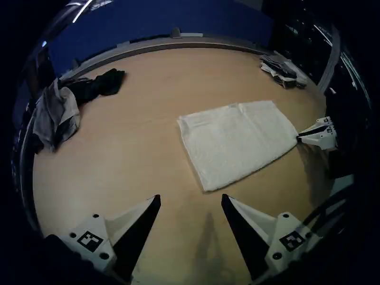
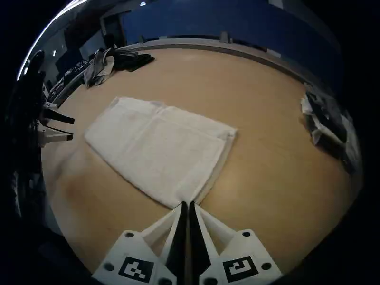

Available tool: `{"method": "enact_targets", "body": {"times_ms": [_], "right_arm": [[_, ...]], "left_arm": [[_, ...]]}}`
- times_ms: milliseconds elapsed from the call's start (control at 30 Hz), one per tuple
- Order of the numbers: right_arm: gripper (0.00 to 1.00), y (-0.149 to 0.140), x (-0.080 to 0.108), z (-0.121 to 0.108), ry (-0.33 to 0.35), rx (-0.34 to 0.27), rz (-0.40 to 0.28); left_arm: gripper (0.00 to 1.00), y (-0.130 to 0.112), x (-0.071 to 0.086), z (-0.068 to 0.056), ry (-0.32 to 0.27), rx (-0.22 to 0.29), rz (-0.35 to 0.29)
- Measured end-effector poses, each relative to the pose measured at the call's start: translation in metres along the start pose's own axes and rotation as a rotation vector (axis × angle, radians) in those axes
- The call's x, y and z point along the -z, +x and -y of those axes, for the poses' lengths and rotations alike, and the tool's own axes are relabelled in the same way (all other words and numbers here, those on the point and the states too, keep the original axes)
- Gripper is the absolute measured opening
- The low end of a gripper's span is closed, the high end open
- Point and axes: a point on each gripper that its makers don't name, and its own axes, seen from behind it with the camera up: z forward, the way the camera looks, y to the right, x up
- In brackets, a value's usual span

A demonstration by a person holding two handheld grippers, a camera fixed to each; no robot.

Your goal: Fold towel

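Observation:
A white towel [image 1: 237,140] lies folded and flat on the wooden table [image 1: 133,152], right of centre in the left gripper view. My left gripper [image 1: 190,197] is open wide over bare table, a short way in front of the towel's near corner. At the towel's right corner, my right gripper [image 1: 304,137] meets the cloth with its fingers together. In the right gripper view the towel [image 2: 156,152] spreads ahead, and my right gripper [image 2: 187,205] is shut with its tips pinching the nearest corner. The left gripper [image 2: 71,128] shows open at the far left.
A heap of grey and dark clothes [image 1: 61,114] lies at the table's far left, with a black garment [image 1: 102,83] beside it. A small stack of folded cloths [image 1: 285,71] sits at the far right. A blue wall [image 1: 156,19] stands behind the table's curved back edge.

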Motion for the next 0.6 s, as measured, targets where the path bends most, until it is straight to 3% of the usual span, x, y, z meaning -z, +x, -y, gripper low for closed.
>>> {"method": "enact_targets", "body": {"times_ms": [300,600], "right_arm": [[0.02,0.005,0.002,0.001,0.01,-0.01,-0.016],[0.02,0.028,0.016,0.003,-0.003,0.032,-0.057]], "left_arm": [[0.95,0.001,0.0,-0.001,-0.002,-0.006,0.001],[0.95,0.003,0.003,0.0,-0.005,-0.003,-0.006]]}}
